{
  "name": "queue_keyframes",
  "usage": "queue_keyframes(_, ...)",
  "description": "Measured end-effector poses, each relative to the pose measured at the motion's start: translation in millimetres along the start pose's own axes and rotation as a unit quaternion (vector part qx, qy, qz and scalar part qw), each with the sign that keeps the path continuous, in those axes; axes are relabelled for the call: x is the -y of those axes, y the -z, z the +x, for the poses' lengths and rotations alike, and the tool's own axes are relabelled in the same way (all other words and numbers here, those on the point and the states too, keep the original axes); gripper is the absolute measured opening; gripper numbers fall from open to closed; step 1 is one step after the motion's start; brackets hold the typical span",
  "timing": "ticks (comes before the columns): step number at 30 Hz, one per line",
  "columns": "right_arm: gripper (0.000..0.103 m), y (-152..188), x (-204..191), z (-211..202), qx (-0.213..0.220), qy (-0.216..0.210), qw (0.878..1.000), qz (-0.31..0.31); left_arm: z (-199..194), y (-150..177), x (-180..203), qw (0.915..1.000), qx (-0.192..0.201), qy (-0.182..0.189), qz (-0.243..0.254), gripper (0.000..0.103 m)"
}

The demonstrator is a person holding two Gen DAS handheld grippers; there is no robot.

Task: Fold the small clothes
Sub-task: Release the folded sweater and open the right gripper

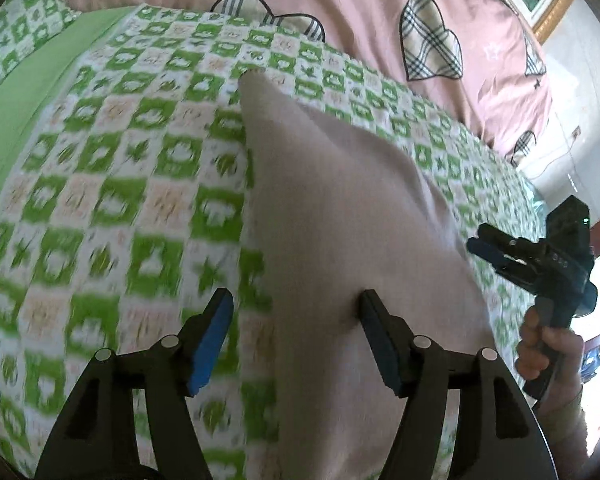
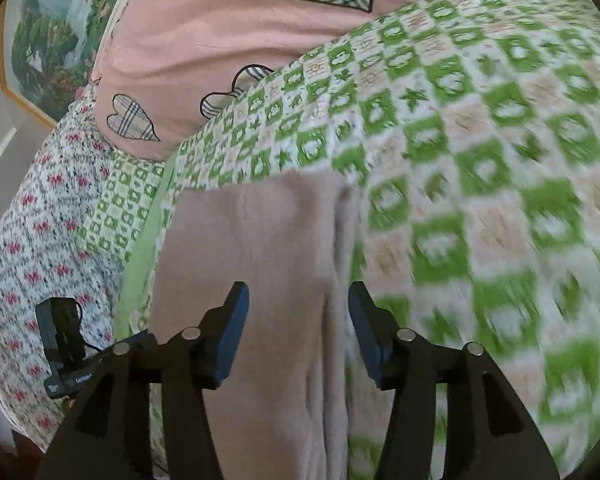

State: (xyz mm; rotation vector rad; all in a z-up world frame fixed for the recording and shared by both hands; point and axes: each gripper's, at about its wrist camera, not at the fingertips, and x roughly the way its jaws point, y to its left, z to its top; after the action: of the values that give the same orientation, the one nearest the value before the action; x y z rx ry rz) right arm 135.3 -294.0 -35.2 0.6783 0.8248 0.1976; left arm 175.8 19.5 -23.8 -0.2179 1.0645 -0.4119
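A beige garment (image 1: 340, 216) lies flat on the green checked bedspread (image 1: 112, 168), narrowing to a point at the far end. My left gripper (image 1: 296, 300) is open just above the garment's near left edge, one finger over the bedspread and one over the cloth. My right gripper (image 2: 298, 292) is open over the garment (image 2: 260, 248), astride a lengthwise fold. In the left wrist view the right gripper (image 1: 476, 238) shows at the garment's right edge, held in a hand. Neither gripper holds anything.
A pink quilt with plaid hearts (image 1: 340, 8) lies piled along the far side of the bed (image 2: 204, 40). A floral sheet (image 2: 40, 220) hangs at the bed's side. A framed picture (image 2: 48, 40) hangs on the wall.
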Motion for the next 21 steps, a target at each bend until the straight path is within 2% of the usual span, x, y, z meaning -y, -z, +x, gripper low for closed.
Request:
queue_keyframes(4,0.054,-17,6,31,-0.021,0.0,1.0,0.008,20,-24,-2,0.9999,-0.004,0.003,-0.011,0.067)
queue_keyframes(5,0.047,-18,7,38,-0.028,0.003,1.0,0.008,27,-30,-1,0.9999,-0.004,0.002,-0.011,0.065)
queue_keyframes(6,0.031,-18,7,46,-0.034,0.008,0.999,0.002,33,-35,-1,0.9999,-0.003,0.0,-0.01,0.058)
queue_keyframes(7,0.008,-18,7,48,-0.034,0.008,0.999,0.001,36,-38,0,1.0,-0.003,0.0,-0.009,0.052)
queue_keyframes(11,0.008,-21,3,38,-0.004,0.025,1.0,-0.019,43,-42,12,0.9994,0.007,-0.031,0.014,0.05)
queue_keyframes(14,0.008,-17,6,52,-0.019,0.055,0.998,-0.033,54,-38,20,0.9973,0.012,-0.059,0.042,0.053)
queue_keyframes(18,0.009,-17,8,52,-0.017,0.061,0.998,-0.031,54,-38,20,0.9971,0.01,-0.065,0.038,0.054)
queue_keyframes(19,0.014,-17,7,48,-0.013,0.061,0.998,-0.027,51,-37,20,0.997,0.01,-0.066,0.037,0.054)
queue_keyframes(21,0.015,-15,4,35,0.0,0.07,0.997,-0.024,42,-33,22,0.9964,0.011,-0.073,0.041,0.054)
